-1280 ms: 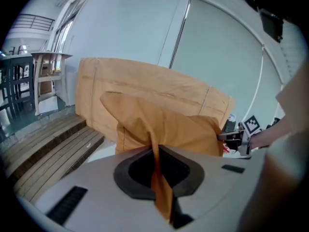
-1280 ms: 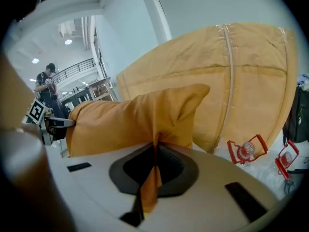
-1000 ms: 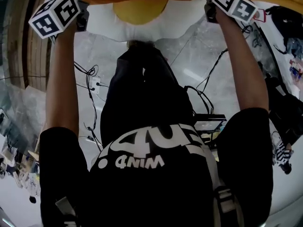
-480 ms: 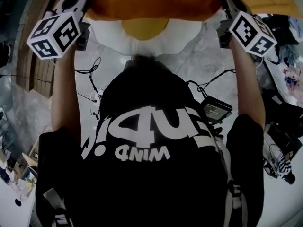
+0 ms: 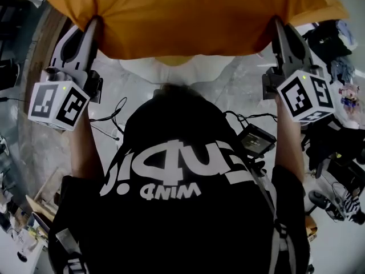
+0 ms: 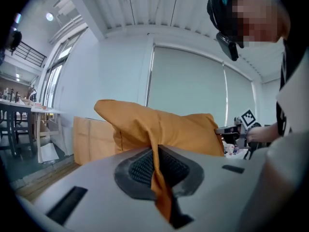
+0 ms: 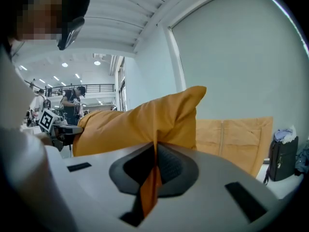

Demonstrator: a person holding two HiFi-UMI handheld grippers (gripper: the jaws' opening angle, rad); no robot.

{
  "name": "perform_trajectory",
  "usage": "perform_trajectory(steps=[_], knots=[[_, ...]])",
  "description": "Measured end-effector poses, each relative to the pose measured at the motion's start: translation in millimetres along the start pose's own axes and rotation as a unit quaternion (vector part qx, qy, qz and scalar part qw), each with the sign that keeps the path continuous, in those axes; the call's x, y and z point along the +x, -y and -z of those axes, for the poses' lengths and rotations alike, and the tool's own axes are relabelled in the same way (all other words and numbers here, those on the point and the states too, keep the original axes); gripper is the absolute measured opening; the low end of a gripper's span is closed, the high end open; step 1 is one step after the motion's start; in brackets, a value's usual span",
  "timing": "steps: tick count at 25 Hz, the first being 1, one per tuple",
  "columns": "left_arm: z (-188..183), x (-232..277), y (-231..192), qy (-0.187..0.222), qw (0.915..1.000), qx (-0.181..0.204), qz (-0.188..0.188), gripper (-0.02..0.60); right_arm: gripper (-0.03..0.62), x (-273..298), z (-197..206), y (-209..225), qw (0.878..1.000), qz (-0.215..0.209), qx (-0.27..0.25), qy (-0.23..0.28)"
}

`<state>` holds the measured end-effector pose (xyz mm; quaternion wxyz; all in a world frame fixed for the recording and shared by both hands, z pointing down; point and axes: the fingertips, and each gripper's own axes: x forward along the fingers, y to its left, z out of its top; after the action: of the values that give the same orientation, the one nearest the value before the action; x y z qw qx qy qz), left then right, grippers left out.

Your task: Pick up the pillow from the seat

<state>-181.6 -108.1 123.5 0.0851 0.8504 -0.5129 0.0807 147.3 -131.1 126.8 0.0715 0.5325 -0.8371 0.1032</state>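
Two-handed hold on the plump orange fabric pillow (image 5: pixel 188 16): pinched near its left corner by the left gripper (image 5: pixel 93 27) and near its right corner by the right gripper (image 5: pixel 278 27). Both sets of jaws closed almost flat on a thin fold of the cover, seen wedged between the pads in each gripper view. Now spread right across the top of the head view; a second ago showed only as a strip at the upper edge, with far more of the white rounded shape (image 5: pixel 188 70), likely the seat, exposed beneath. Raised and drawn in towards the person, then. Probably counts as picked up, though no view shows the gap under it. Thin cloth could slip, so worth keeping the pinch firm.
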Motion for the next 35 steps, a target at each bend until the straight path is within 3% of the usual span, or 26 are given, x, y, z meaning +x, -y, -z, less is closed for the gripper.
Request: perform_trajectory(steps=[4,11,35], knots=[[13,-26,5,-0.001,0.9999,-0.008,-0.006,0.020,0.027,-25,18,-20,1.000,0.004,0.024,-0.004],[31,-21,6,-0.008,0.9996,-0.027,-0.003,0.019,0.028,-30,36,-18,1.000,0.000,0.029,-0.008],[26,-12,-1,-0.007,0.9996,-0.027,-0.011,0.018,0.026,-14,33,-11,1.000,-0.008,0.026,0.007]])
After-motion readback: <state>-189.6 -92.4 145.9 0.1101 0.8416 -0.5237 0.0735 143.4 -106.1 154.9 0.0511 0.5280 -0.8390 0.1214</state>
